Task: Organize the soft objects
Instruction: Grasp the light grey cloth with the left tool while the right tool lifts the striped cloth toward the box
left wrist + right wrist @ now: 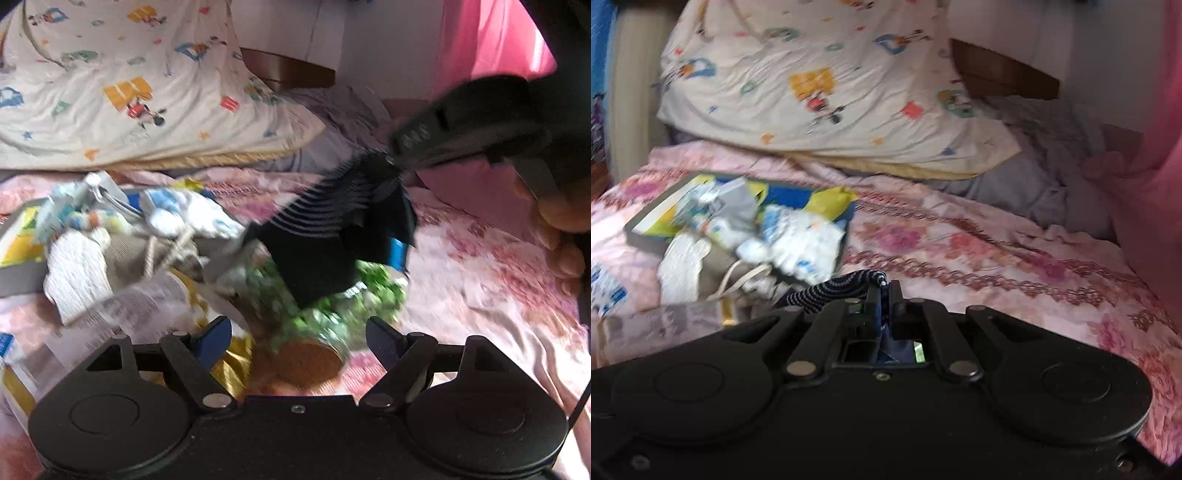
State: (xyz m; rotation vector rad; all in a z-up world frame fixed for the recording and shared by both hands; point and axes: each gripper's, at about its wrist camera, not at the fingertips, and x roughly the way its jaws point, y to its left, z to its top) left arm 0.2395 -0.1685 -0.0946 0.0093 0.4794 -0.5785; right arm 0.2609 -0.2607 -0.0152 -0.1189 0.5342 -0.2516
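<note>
- The right gripper (882,291) is clamped tight on one dark striped sock (332,236), which hangs clear above the pink floral bedspread (480,266), at about one o'clock from the left gripper (299,332).
- The left gripper stands wide, nothing between its jaws, over one green patterned slipper (332,314).
- To do the lift well, I judge: raise the sock until its toe clears the slipper, keep the pinch near the cuff, and avoid snagging the clutter pile (129,236) at ten o'clock.
- Counted: one sock, one slipper, one cartoon-print pillow (129,81), two grippers.
</note>
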